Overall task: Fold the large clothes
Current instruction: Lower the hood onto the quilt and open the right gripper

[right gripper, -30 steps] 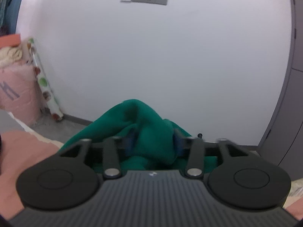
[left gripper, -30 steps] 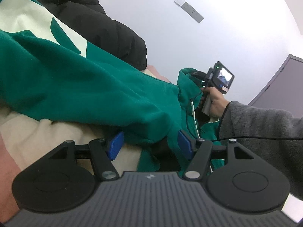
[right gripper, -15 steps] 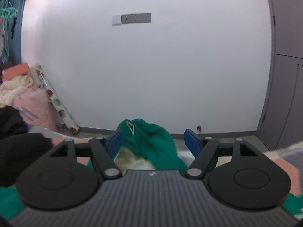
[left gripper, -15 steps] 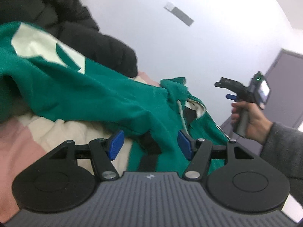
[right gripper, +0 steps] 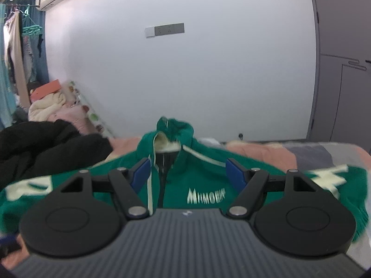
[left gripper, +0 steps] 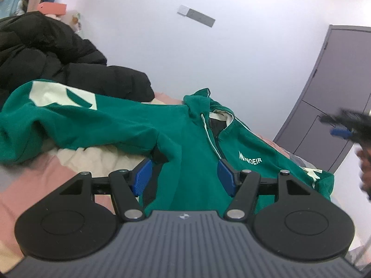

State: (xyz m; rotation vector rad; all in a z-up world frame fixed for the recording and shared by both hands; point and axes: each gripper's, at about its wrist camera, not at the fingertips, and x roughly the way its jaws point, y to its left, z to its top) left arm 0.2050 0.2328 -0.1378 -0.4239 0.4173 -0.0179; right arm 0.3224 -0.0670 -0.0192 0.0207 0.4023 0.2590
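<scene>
Both hand-held grippers, left [left gripper: 184, 173] and right [right gripper: 186, 173], hang empty with jaws apart above the hoodie [right gripper: 199, 185], which lies front-up on the bed [right gripper: 266, 151], hood toward the wall, sleeves spread sideways; each sleeve suits its nearer gripper.

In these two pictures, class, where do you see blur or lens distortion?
Left wrist view: the right tool at the frame's right edge is smeared, while the green hoodie is sharp. Right wrist view: the hoodie's white lettering is smeared, and the grey wardrobe edge bows with fisheye curve.
</scene>
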